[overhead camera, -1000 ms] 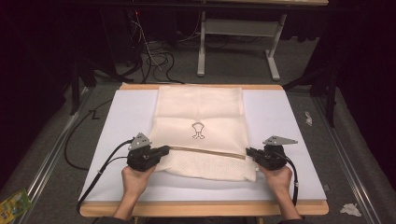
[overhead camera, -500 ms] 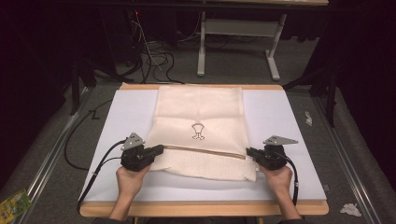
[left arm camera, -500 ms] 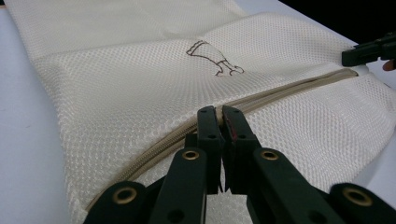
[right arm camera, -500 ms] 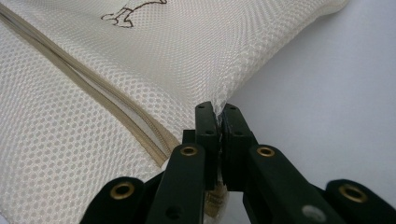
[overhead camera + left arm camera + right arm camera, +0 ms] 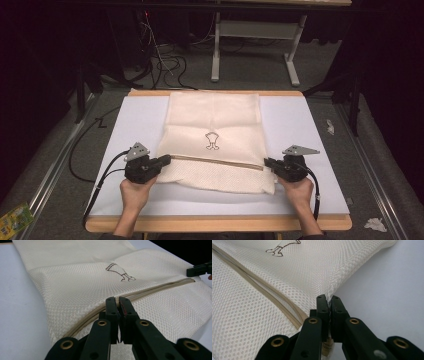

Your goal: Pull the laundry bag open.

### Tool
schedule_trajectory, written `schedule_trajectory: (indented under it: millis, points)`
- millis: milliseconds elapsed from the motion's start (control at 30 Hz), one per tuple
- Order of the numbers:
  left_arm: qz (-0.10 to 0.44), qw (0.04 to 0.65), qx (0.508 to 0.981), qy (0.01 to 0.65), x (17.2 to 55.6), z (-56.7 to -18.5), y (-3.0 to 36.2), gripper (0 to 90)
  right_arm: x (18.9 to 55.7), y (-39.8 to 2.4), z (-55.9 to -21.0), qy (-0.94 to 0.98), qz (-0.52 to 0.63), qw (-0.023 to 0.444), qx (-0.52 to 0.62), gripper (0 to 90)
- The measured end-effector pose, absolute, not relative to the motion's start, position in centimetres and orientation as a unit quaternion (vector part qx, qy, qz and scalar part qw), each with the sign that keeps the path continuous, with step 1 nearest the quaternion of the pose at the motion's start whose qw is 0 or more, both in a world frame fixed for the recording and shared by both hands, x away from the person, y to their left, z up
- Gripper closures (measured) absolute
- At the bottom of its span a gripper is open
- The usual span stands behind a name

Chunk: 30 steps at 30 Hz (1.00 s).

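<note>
A cream mesh bag point(image 5: 215, 120) lies flat on the white table top point(image 5: 300, 125), with a small dark logo point(image 5: 212, 140) and a tan zipper point(image 5: 215, 161) running across its near part. My left gripper point(image 5: 167, 159) is shut on the zipper's left end, and its jaws point(image 5: 117, 301) pinch the zipper line point(image 5: 160, 288). At the bag's right edge, beside the zipper's other end, my right gripper point(image 5: 266, 162) is shut. In the right gripper view the jaws point(image 5: 328, 300) clamp the mesh edge next to the zipper point(image 5: 262, 290). The right gripper point(image 5: 197, 270) also appears far off in the left gripper view.
The wooden table edge point(image 5: 215, 224) runs along the front. On the floor lie crumpled paper point(image 5: 375, 224) at the right and a yellow-green packet point(image 5: 12, 220) at the lower left. Cables point(image 5: 165, 60) and a grey desk frame point(image 5: 255, 30) stand behind the table.
My left gripper has shifted a little to the left, still pinching the zipper's end. The right gripper has stayed where it was.
</note>
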<state>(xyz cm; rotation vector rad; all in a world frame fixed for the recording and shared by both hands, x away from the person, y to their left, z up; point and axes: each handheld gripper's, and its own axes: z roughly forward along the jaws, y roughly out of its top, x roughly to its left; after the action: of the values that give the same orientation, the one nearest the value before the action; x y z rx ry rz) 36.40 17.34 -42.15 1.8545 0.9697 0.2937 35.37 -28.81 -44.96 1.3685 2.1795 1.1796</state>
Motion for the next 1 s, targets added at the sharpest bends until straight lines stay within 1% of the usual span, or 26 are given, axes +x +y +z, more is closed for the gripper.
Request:
schedule_trajectory:
  millis: [1000]
  points:
    - [0.123,0.492,0.761,0.404,36.46,-42.04,18.0,87.0,35.41,-29.04,-44.67,0.757,0.417,0.156,0.478,88.5]
